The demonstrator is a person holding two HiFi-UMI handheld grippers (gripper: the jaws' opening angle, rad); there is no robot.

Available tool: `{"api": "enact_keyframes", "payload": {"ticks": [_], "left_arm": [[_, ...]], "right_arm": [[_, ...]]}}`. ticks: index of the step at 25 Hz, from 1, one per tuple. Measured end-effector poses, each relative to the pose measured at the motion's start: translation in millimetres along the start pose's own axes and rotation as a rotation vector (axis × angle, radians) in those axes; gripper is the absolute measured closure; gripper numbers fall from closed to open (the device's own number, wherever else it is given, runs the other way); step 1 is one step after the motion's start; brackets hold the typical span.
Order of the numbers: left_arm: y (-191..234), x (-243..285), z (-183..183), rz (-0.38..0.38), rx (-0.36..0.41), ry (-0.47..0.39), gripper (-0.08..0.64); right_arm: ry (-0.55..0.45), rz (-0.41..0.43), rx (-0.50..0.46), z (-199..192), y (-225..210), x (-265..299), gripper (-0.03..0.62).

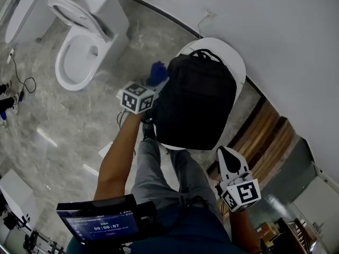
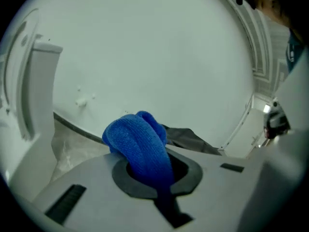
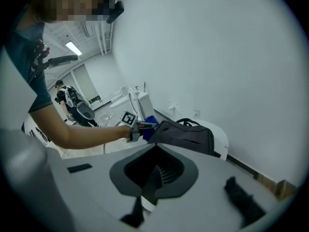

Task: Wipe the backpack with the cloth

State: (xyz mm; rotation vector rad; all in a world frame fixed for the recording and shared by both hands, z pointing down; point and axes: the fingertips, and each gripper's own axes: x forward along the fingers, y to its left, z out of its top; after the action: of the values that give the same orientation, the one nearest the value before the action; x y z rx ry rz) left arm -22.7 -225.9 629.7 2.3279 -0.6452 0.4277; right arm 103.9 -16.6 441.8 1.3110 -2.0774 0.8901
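Backpack (image 1: 196, 102) lies flat on white oval stand (image 1: 237, 62), frame centre. L gripper (image 1: 159, 84) by its upper-left edge, jaws clamped on blue cloth (image 2: 140, 144). R gripper (image 1: 226, 155) lower right, jaws together, empty.

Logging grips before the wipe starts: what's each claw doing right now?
Left claw: closed on the blue cloth.
Right claw: closed, empty.

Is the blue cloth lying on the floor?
No, the left gripper clamps the blue cloth, held up beside the backpack.
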Motion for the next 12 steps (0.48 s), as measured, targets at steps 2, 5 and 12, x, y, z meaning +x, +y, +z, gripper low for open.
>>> {"api": "enact_keyframes", "payload": {"ticks": [2,5,12], "left_arm": [[9,28,34,0.005,0.099,0.034,0.543],[1,34,37,-0.005,0.192,0.101,0.543],[-53,-35,-51,-0.079,0.176,0.229,0.543]], "right_arm": [[-0.004,-0.002,-0.003,-1,2,-2,0.591],[-0.011,-0.001,-0.002,-2,6,-5,0.592],[-0.026,-0.027,0.031,-4,-11,-10,0.592]]}}
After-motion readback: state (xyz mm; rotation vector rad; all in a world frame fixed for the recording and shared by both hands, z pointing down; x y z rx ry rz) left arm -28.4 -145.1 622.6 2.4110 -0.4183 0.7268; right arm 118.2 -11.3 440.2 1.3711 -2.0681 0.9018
